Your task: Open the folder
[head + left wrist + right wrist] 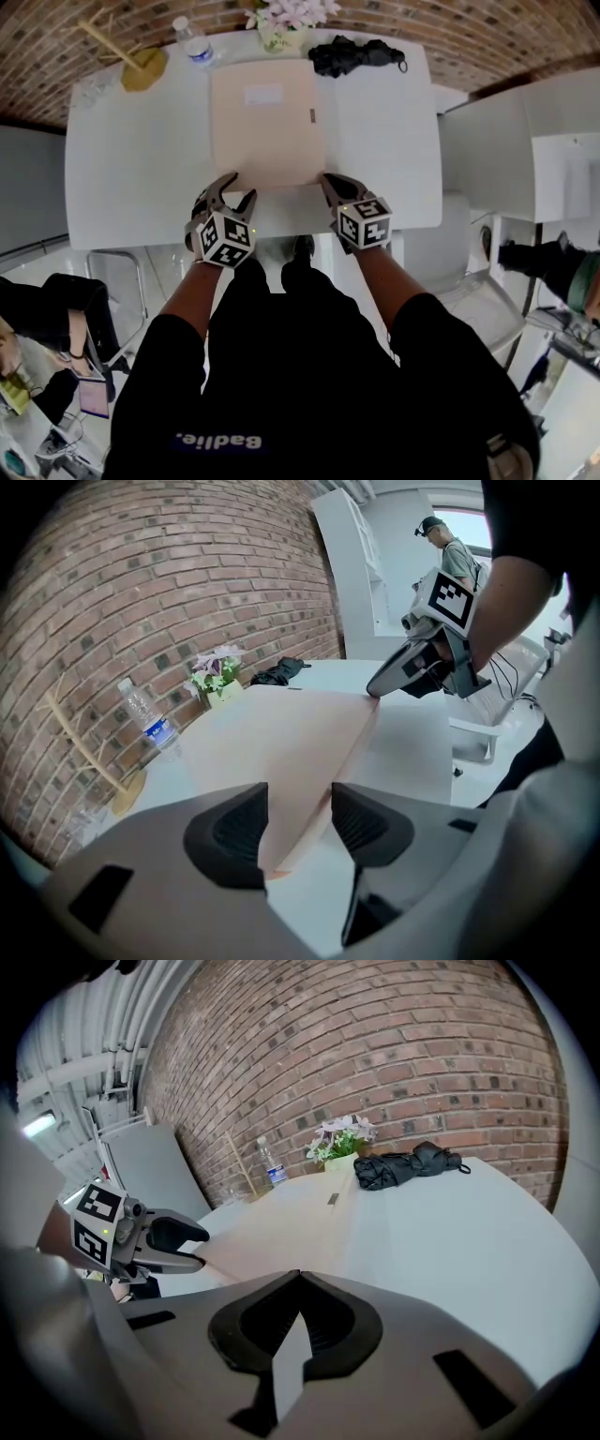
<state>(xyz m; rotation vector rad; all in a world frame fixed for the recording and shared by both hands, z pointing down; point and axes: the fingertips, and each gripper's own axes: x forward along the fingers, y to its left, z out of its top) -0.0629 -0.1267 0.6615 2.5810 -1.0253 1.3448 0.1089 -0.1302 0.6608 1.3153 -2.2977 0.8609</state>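
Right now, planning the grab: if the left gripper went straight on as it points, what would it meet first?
Probably the folder: its near corner lies inside the open left gripper, with the table beneath.

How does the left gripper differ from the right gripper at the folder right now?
The left gripper has its jaws apart, while the right gripper has its jaws together. The left gripper has a corner of the folder between its jaws; the right gripper has nothing between its own. Both sit at the folder's near edge, one at each corner.
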